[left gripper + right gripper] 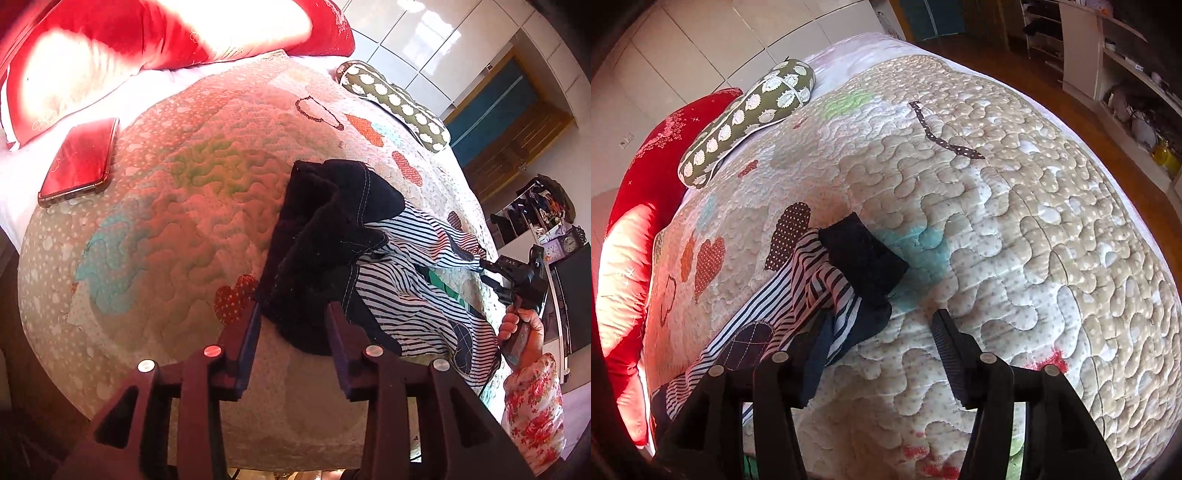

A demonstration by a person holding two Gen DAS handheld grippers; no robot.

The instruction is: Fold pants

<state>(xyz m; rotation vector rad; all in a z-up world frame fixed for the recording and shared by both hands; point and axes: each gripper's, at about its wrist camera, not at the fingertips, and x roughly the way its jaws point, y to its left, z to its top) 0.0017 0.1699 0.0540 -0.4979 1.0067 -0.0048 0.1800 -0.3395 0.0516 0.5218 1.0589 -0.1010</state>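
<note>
The striped navy-and-white pants [413, 280] lie crumpled on the quilted bed, with a dark fleecy waist part [314, 229] bunched toward my left gripper. My left gripper [293, 314] is open, its tips at the near edge of the dark waist fabric, holding nothing. In the right wrist view the pants [812, 280] lie left of center with a dark cuff [864, 258] sticking out. My right gripper [879, 325] is open; its left finger lies under or beside the striped fabric, its right finger [945, 332] rests over bare quilt. The right gripper also shows in the left wrist view [517, 277], held by a hand.
The patchwork quilt [166, 206] covers the bed. A red phone [79, 158] lies at the left. Red pillows [147, 37] and a green patterned bolster [395, 103] lie at the head. Shelves and wooden floor [1052, 74] lie beyond the bed.
</note>
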